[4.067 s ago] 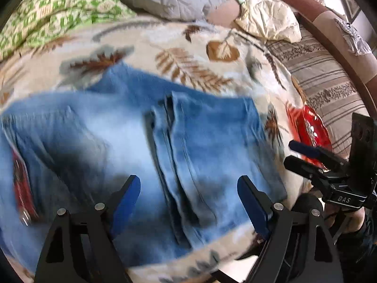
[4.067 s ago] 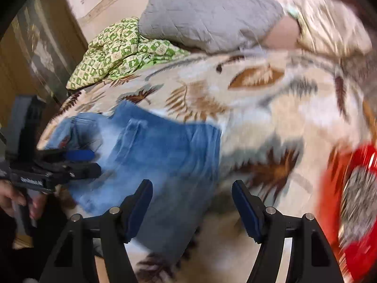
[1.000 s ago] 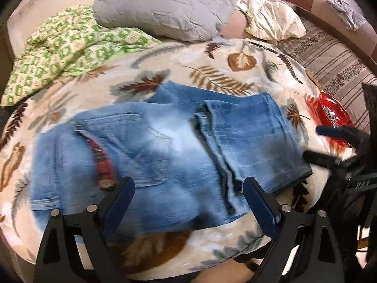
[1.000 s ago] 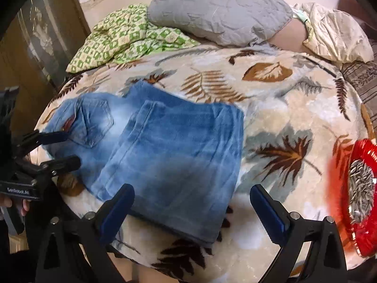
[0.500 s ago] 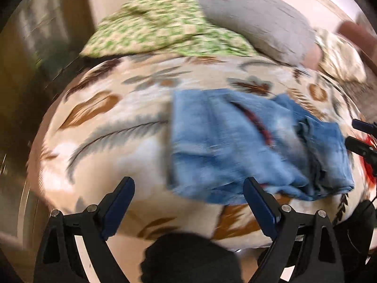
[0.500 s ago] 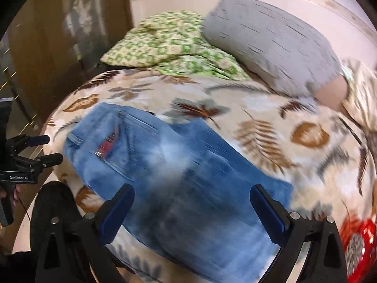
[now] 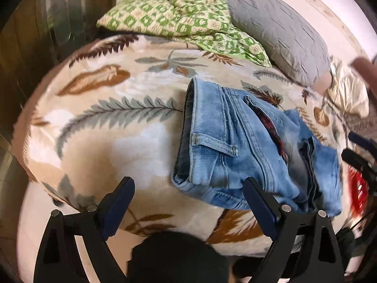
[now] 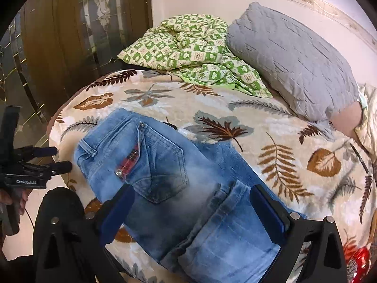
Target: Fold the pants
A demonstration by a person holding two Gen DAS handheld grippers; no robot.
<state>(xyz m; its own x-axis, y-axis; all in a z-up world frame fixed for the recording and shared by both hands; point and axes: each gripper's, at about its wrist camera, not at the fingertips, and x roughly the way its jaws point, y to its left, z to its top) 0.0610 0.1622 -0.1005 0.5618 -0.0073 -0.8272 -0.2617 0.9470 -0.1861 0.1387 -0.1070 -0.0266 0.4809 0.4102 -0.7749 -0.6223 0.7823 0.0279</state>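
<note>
Leaf-print blanket (image 8: 271, 127) — green checked quilt (image 8: 188, 47) beside grey pillow (image 8: 294, 56) — red dish (image 7: 358, 188).

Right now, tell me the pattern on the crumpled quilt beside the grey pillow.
Green and cream checks on the quilt, clearest in the right wrist view.

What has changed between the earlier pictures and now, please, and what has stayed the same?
Both cameras swung toward the waistband end of the jeans: the left gripper now looks past that end, the right gripper sits over the back pocket. Neither has taken hold; both remain open. The jeans stay folded once on the leaf-print blanket.
</note>
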